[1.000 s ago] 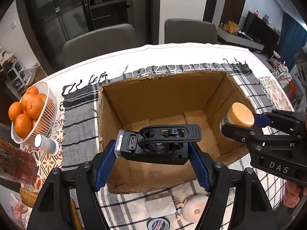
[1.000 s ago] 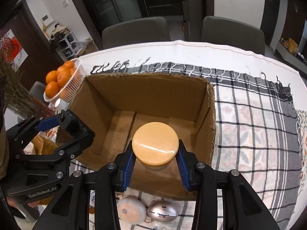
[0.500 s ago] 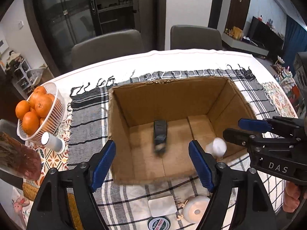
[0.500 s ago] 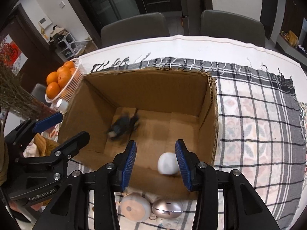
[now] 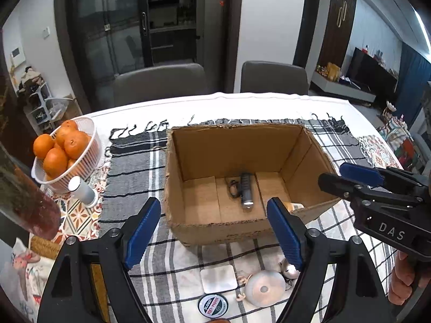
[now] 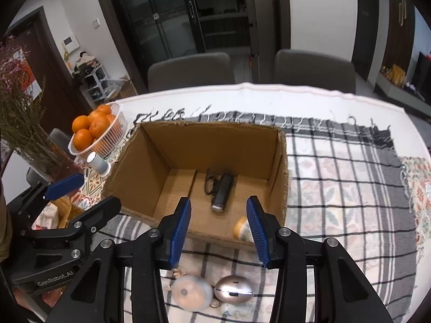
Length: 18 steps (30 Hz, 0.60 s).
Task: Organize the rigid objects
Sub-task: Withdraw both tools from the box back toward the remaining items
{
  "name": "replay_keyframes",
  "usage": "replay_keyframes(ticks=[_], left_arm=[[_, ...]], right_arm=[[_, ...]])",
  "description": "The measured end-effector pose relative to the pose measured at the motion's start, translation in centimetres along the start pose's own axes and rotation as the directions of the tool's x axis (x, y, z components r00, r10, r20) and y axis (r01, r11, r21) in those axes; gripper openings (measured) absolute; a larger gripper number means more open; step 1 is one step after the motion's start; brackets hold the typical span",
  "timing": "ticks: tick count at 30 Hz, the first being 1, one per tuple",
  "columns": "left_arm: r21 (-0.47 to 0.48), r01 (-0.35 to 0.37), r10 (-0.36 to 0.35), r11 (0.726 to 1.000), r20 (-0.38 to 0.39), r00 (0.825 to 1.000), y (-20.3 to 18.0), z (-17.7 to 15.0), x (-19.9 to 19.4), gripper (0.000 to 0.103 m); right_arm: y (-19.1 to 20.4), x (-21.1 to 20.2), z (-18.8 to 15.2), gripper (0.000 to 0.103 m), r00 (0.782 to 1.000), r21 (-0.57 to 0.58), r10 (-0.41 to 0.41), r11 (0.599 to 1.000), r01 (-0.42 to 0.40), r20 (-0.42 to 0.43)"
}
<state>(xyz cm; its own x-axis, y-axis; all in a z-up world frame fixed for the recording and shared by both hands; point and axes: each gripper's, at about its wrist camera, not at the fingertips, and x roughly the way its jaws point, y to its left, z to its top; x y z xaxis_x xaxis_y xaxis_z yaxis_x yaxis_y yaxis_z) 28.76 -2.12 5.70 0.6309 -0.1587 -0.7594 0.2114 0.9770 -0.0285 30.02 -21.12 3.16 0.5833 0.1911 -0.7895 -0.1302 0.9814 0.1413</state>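
On your far left a white basket of oranges (image 5: 80,145) stands on the bench (image 5: 242,105), well clear of the work. Your left tongs (image 5: 214,231) hang before the near wall of the cardboard box (image 5: 175,183); their jaws have just been opening and now stand wide with nothing between them. The black flashlight (image 5: 246,191) lies flat on the box floor, near the middle, its lens end toward you. To its right, in the near right corner, lies the orange-lidded jar (image 6: 242,227), tipped on its side against the wall. Your right tongs (image 6: 219,231) hover at that corner, jaws moderately apart and empty.

Both drops look done, so the step in hand seems to be going back for more. Lift clear of the box rim before you swing, so you don't nudge the cardboard. In front of the box wait a white square pad (image 5: 218,278), a round tin (image 5: 212,306), a white dome-shaped gadget (image 5: 265,288) and a silver egg-shaped piece (image 6: 234,290). The two rounded ones sit touching, so take one at a time, coming straight down with jaws spread across its widest part.
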Motion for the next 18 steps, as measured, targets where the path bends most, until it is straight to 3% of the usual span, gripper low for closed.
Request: replay_keyframes(ticks=[9,11,18], left_arm=[[-0.012,-0.027,0.027,1.0,0.066,0.997,0.2,-2.2,-3.5,0.083],[-0.014,-0.03,0.031,0.999,0.07,0.997,0.3,-2.7,-4.0,0.083],[-0.023,-0.017,0.019,1.0,0.052,0.998,0.5,-5.4,-5.0,0.083]], right_arm=[[1.3,-3.7,-1.7,0.048,0.995,-0.024,-0.045,0.999,0.047,0.09],[1.7,-4.2,-2.3,0.053,0.995,-0.031,-0.043,0.998,0.046,0.092],[2.4,-4.5,-4.2,0.053,0.998,-0.047,-0.011,0.999,0.014,0.055]])
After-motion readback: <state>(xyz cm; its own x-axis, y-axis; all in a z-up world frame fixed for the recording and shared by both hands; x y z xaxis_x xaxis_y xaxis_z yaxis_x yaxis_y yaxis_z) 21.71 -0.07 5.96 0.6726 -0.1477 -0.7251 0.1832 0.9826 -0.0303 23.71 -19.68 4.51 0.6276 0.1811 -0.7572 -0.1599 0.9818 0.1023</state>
